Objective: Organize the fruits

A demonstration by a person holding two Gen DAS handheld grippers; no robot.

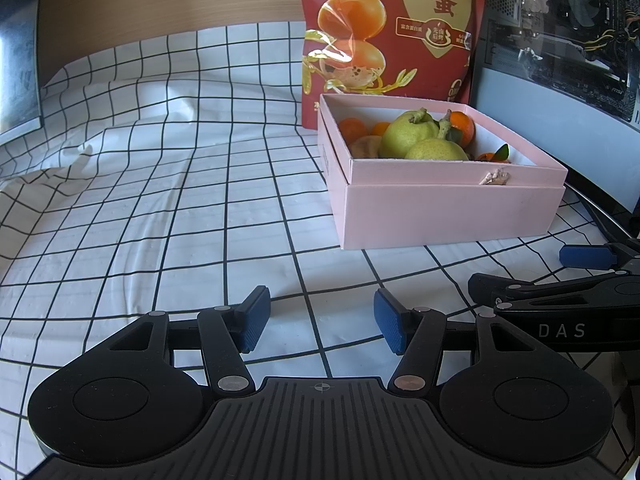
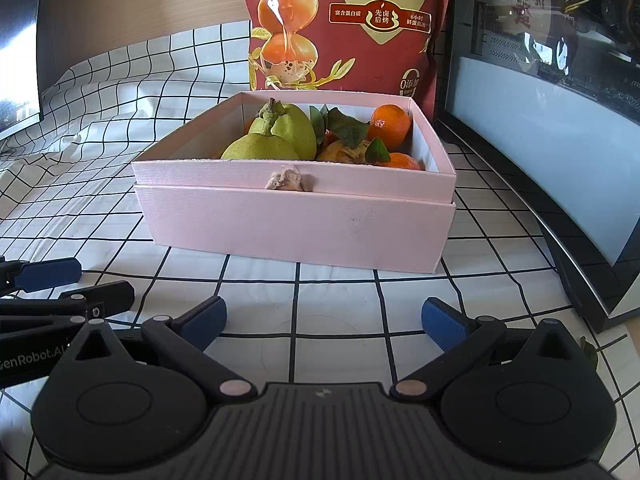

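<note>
Honestly, main risk is the pile in the shallow pink cardboard box (image 2: 296, 220): two green pears with knobbly stems (image 2: 276, 136) sit stacked above the rim, with small orange mandarins with leaves (image 2: 390, 126) packed around them. My guess: pull a mandarin from underneath and a pear could roll over the low wall onto the white black-grid tablecloth (image 1: 160, 200). The cloth is wrinkled at the left, so anything set there may not sit stable.

Second risk: the tall red foil snack bag (image 2: 348, 24) stands right behind the box, the dark glass-sided computer case (image 2: 540, 100) just to its right. A reach over the back wall could tip the bag.

Third: the grippers are close together, so the linkages could clash if both go in at once.

Pose: left gripper (image 1: 320, 326) low over the cloth, jaws spread, nothing between the blue pads, box ahead and to its right. Right gripper (image 2: 323, 324) low too, aimed square at the box front, jaws spread wider, also empty. Both well short of the box.
</note>
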